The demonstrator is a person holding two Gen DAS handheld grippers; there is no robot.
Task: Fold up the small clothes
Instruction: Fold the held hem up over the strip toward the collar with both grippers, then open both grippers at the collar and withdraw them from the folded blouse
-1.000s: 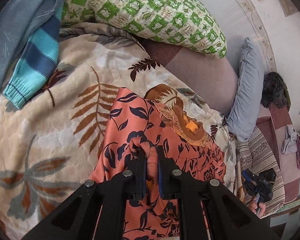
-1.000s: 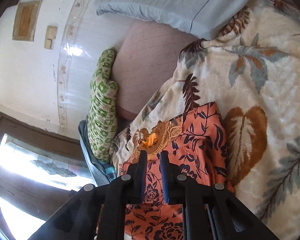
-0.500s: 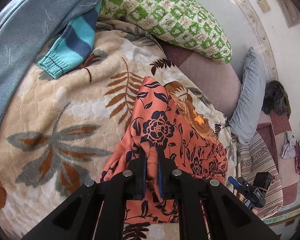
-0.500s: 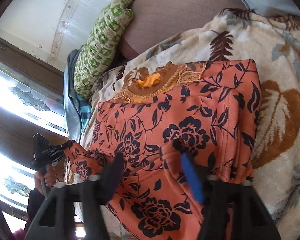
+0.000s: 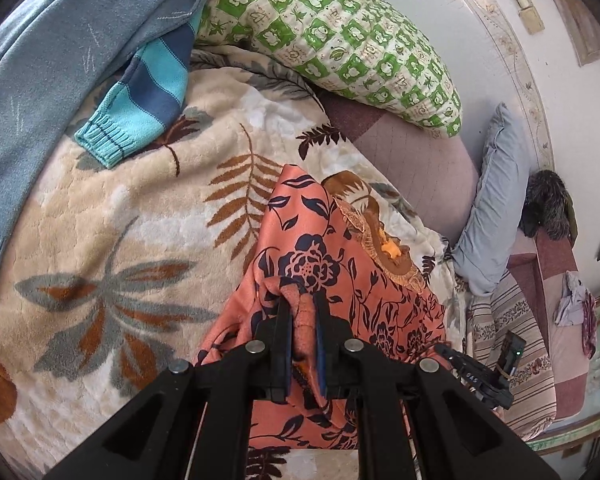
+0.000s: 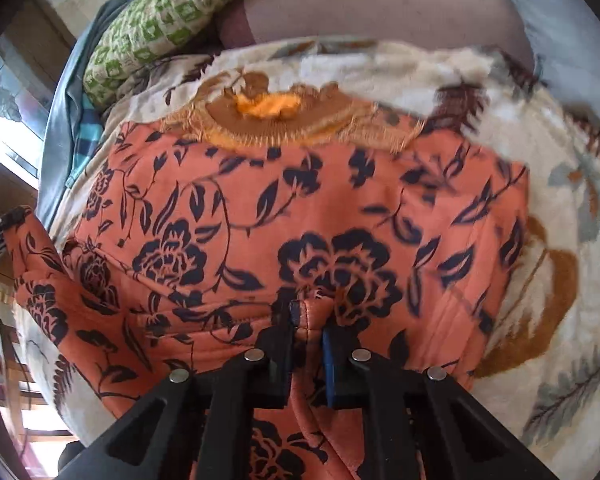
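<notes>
A small orange garment [image 5: 340, 272] printed with dark flowers and leaves is lying on a bed, spread over a cream blanket [image 5: 112, 216] patterned with large leaves. Its embroidered brown and gold neckline [image 6: 284, 116] is pointing toward a green checked pillow [image 5: 332, 36] at the head of the bed. The left hand-held gripper [image 5: 302, 312] is pinching a bunched fold of the orange cloth, with its jaws pressed together on the fabric, and is holding that side raised off the blanket. Compared with a second ago, this side of the garment is now standing up in a taller ridge and lying closer to a striped blue sleeve [image 5: 140, 96] near the pillow. The right hand-held gripper [image 6: 308, 320] has just been closing: half a second ago its jaws were standing wide over the cloth, and now they are pinching a small tuck of orange fabric near a large dark flower. This view is blurred, as if the camera is moving. Both sides of the garment are now being held, which suggests the fold itself is about to start. The lifted edges will probably need to be carried across the middle and laid flat. The thin cloth looks likely to sag or slip.
</notes>
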